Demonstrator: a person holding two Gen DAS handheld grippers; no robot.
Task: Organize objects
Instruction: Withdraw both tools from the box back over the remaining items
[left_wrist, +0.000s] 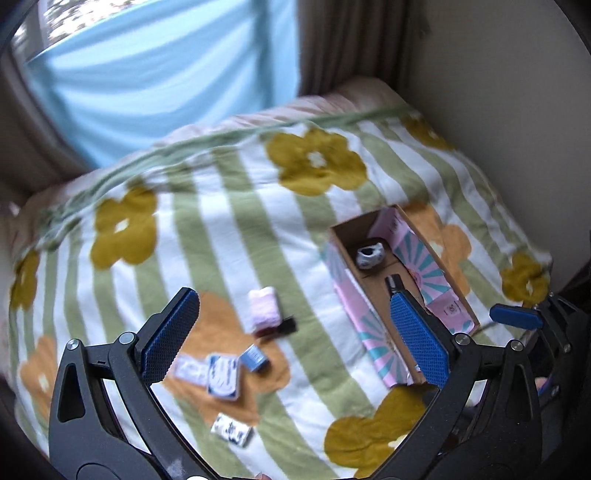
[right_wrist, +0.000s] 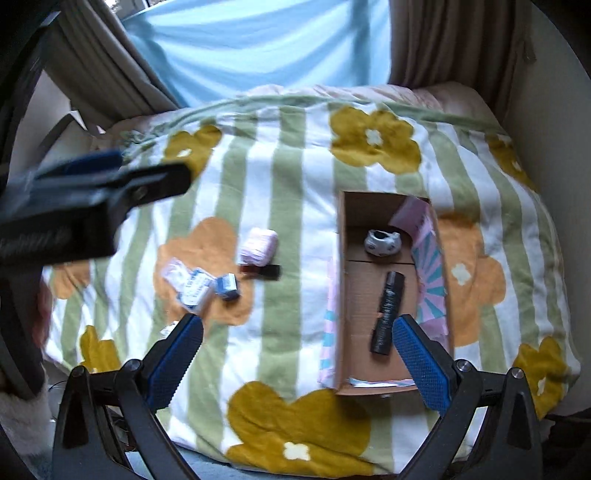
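Note:
An open cardboard box (right_wrist: 354, 295) with pink and teal flaps lies on the flowered blanket; it also shows in the left wrist view (left_wrist: 351, 236). Inside are a small white and grey pot (right_wrist: 382, 242) and a black cylinder (right_wrist: 388, 312). Left of the box lie a pink roll (right_wrist: 258, 245), a dark red and black tube (right_wrist: 260, 271), a small blue box (right_wrist: 229, 286) and white and blue packets (right_wrist: 194, 288). My left gripper (left_wrist: 291, 336) is open and empty above these loose items. My right gripper (right_wrist: 295, 360) is open and empty, near the box's front.
The blanket (right_wrist: 280, 155) covers a raised cushion with a wall at the right and curtains and a light blue cloth (right_wrist: 258, 48) behind. The left gripper's body (right_wrist: 74, 206) hangs at the left of the right wrist view.

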